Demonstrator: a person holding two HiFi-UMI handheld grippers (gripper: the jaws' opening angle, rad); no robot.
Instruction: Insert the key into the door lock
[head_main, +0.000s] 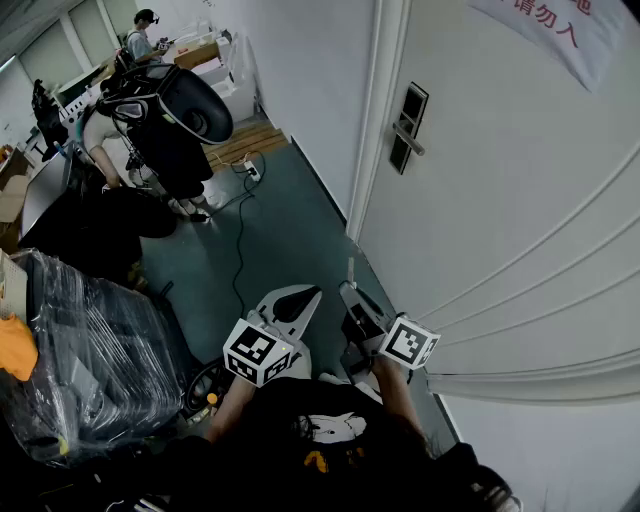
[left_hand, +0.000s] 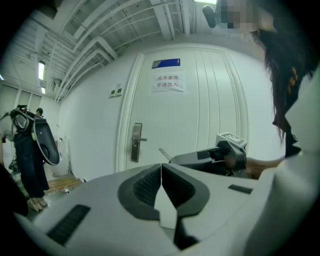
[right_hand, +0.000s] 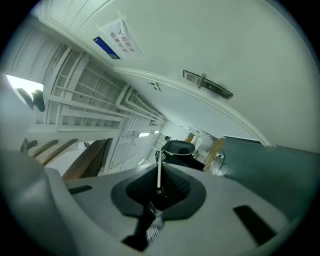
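Observation:
The white door (head_main: 500, 200) fills the right of the head view. Its dark lock plate with a lever handle (head_main: 408, 127) is on its left edge, far ahead of both grippers. My right gripper (head_main: 348, 291) is shut on a thin silver key (head_main: 350, 271) that sticks straight out from its jaws. In the right gripper view the key blade (right_hand: 159, 172) points past the jaws, with the lock handle (right_hand: 206, 83) well above it. My left gripper (head_main: 310, 293) hangs beside the right one. Its jaws (left_hand: 161, 167) are closed with nothing in them, and the lock plate (left_hand: 136, 142) shows ahead of it.
A paper sign (left_hand: 168, 82) hangs on the door. At the left, a person (head_main: 165, 115) stands with dark gear, and a plastic-wrapped stack (head_main: 80, 350) is close by. A cable (head_main: 240, 235) trails over the grey-green floor, and wooden boards (head_main: 245, 145) lie by the wall.

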